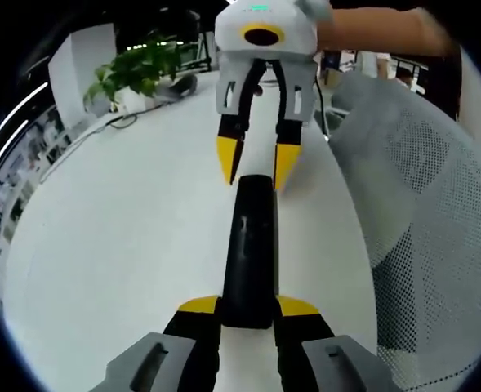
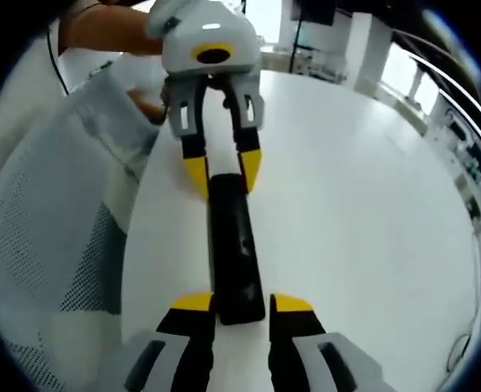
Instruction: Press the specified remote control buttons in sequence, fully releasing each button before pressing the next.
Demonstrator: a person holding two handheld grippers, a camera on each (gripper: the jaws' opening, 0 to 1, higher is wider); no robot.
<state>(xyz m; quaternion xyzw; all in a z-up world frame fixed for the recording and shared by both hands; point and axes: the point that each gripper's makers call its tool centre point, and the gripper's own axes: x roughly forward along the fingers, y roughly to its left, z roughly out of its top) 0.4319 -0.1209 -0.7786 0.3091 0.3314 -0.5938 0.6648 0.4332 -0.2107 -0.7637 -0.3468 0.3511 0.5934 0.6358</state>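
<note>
A black remote control point(image 1: 250, 253) lies lengthwise on the white table point(image 1: 118, 245), its buttons too dark to make out. In the left gripper view, my left gripper point(image 1: 248, 309) has its yellow-tipped jaws closed against the sides of the remote's near end. My right gripper point(image 1: 256, 167) comes in from the top, and its yellow fingertips point(image 1: 228, 159) clasp the far end. In the right gripper view the same remote control point(image 2: 232, 253) runs between my right gripper point(image 2: 242, 306) at the bottom and my left gripper point(image 2: 222, 175) at the top.
A grey mesh chair back point(image 1: 420, 204) stands close along the table's edge, also seen as the chair back point(image 2: 52, 220). A potted plant point(image 1: 138, 73) and a cable point(image 1: 126, 121) sit at the table's far end. A person's forearm point(image 1: 379, 31) holds the right gripper.
</note>
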